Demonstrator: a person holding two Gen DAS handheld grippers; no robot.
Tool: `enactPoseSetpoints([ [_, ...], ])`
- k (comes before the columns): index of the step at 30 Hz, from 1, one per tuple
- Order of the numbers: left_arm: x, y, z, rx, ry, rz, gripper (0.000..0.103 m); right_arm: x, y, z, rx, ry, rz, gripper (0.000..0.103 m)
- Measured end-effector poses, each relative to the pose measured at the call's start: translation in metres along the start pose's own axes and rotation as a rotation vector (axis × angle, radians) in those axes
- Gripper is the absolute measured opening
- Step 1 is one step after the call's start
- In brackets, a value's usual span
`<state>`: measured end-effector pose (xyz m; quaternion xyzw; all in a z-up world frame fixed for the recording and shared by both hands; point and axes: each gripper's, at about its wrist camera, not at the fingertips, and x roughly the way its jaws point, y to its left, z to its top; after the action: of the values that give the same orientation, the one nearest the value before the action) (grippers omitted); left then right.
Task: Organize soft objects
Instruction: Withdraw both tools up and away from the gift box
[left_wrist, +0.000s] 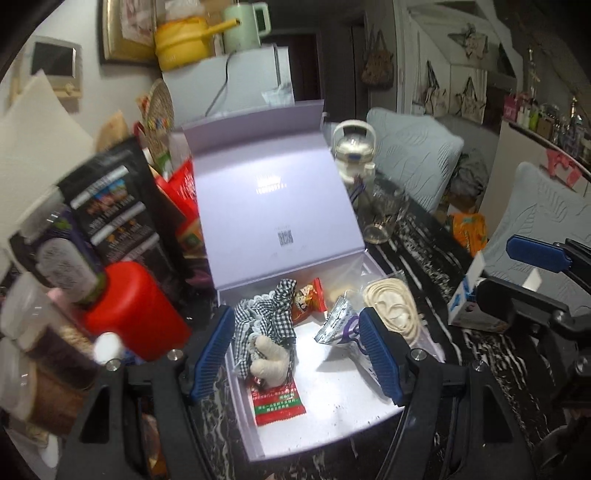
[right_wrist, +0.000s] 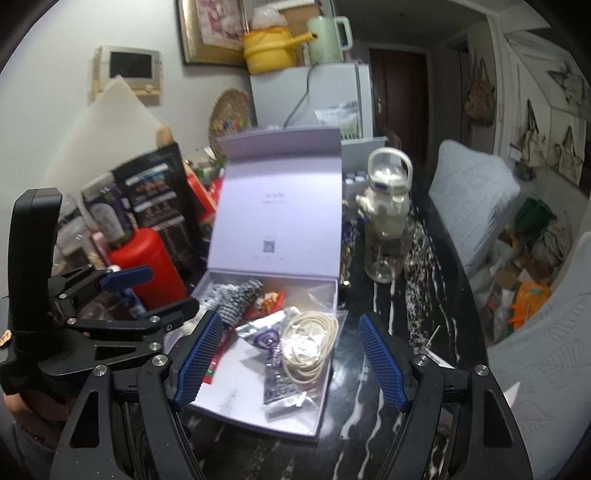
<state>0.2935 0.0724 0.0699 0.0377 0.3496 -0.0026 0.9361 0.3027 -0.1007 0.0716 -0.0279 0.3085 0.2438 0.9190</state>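
Marbled table (left_wrist: 424, 240); lilac box (left_wrist: 280, 206) lid up; both grippers empty.

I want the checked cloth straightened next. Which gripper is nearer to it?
Left. The left gripper hovers open just above the checked cloth in the box; the right gripper is over the box's cord side.

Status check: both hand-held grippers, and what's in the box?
Left hand-held gripper open, empty. Right hand-held gripper open, empty. Lilac box, lid up, holds checked cloth, snack packets, bagged cord. Red bottle crowds the box's left side.
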Motion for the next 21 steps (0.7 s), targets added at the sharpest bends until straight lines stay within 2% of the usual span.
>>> enactPoseSetpoints([
  [5,-0.041,0.000,-0.004,0.007,-0.062,0.007,0.069,-0.039,0.015,-0.002,-0.013,-0.096,0.004,0.077],
  [11,-0.085,-0.002,-0.014,0.023,-0.138,0.023,0.071,-0.077,0.031,-0.008,-0.023,-0.172,0.011,0.080],
  [12,-0.091,-0.002,-0.016,0.019,-0.148,0.023,0.082,-0.082,0.033,-0.009,-0.025,-0.179,0.012,0.081],
  [13,-0.096,-0.002,-0.018,0.014,-0.159,0.022,0.088,-0.088,0.036,-0.012,-0.028,-0.191,0.012,0.083],
  [14,-0.101,-0.001,-0.021,0.008,-0.173,0.026,0.102,-0.094,0.039,-0.015,-0.029,-0.201,0.012,0.085],
  [17,-0.119,0.000,-0.031,-0.007,-0.227,0.054,0.103,-0.107,0.045,-0.025,-0.029,-0.219,0.013,0.089],
  [21,-0.133,0.000,-0.043,-0.011,-0.237,0.022,0.103,-0.118,0.051,-0.036,-0.033,-0.232,-0.017,0.090],
])
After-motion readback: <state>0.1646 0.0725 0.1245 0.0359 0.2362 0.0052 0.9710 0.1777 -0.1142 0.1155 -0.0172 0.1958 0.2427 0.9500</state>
